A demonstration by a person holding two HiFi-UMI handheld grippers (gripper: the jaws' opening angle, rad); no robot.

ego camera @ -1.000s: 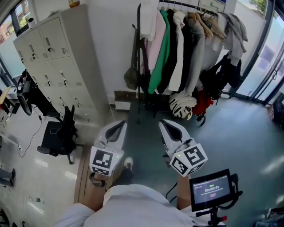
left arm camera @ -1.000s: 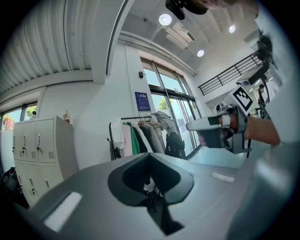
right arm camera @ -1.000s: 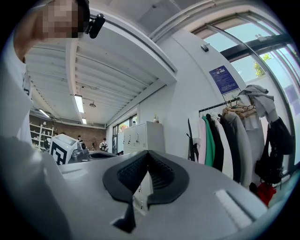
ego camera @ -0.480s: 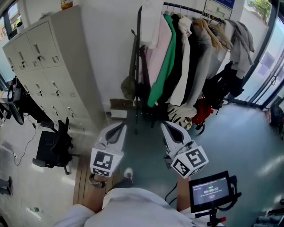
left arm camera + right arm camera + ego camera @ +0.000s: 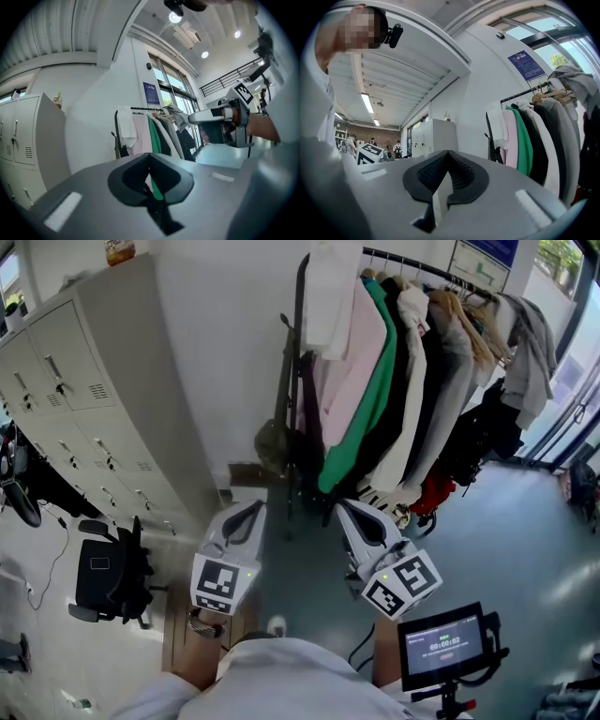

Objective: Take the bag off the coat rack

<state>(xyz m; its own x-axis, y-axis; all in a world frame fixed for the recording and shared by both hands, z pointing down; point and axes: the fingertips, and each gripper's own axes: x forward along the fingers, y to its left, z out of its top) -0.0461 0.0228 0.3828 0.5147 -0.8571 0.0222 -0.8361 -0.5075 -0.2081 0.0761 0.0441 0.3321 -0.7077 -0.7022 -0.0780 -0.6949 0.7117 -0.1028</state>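
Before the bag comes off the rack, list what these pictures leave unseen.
- Head view: where the bag hooks onto the coat rack; too small and dark.
- Left gripper view: the bag's lower part, hidden behind the left tool.
- Right gripper view: the bag's lower part, hidden behind the right tool.
- Head view: the readout on the small screen; too small.

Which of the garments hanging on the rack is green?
The green jacket, third from the coat rack's left end in the head view, just right of the pale pink garment; the rest are white, black, cream or grey.
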